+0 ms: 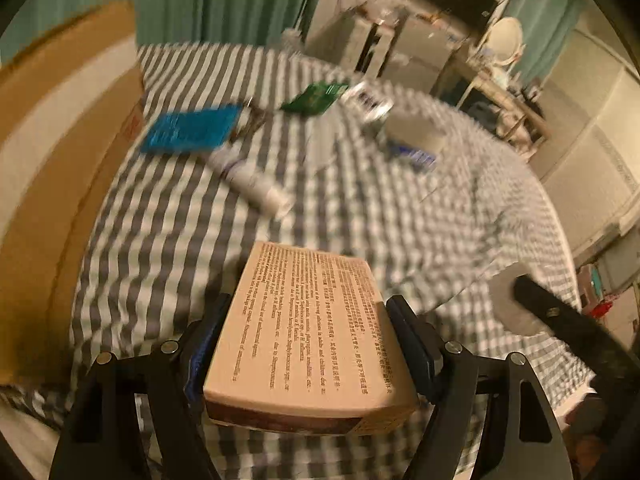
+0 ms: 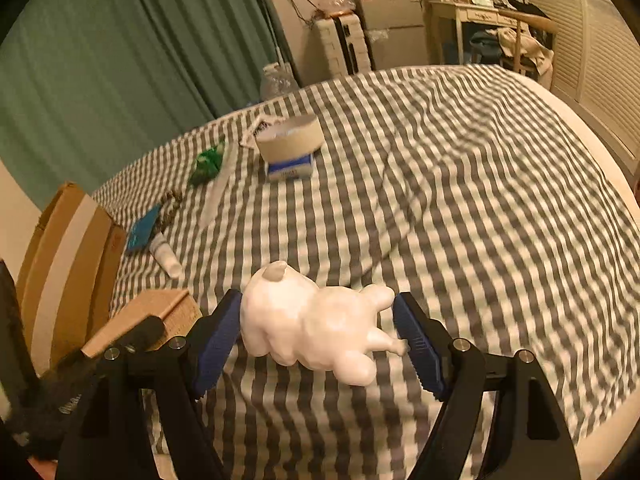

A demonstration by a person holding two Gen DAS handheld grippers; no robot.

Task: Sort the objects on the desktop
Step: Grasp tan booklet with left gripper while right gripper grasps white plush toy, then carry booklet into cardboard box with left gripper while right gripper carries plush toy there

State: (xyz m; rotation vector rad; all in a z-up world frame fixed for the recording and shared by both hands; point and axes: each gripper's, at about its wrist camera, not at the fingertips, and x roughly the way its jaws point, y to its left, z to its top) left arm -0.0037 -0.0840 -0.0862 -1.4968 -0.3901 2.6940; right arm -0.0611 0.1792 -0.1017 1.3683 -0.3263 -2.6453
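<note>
My left gripper (image 1: 306, 344) is shut on a tan box with printed text (image 1: 308, 332), held above the checked cloth; the box also shows in the right wrist view (image 2: 148, 316). My right gripper (image 2: 318, 336) is shut on a white animal figurine (image 2: 316, 324), held above the cloth. On the cloth lie a blue packet (image 1: 192, 130), a white tube (image 1: 252, 180), a green packet (image 1: 314, 98), a tape roll (image 1: 416, 130) on a blue-and-white box (image 1: 414, 157), and a can (image 1: 366, 100).
A cardboard box (image 1: 60, 160) stands at the left edge of the checked cloth (image 1: 440, 232); it also shows in the right wrist view (image 2: 64, 264). Green curtains (image 2: 120, 60) hang behind. A fridge (image 2: 392, 24) and a desk (image 2: 480, 12) stand at the back.
</note>
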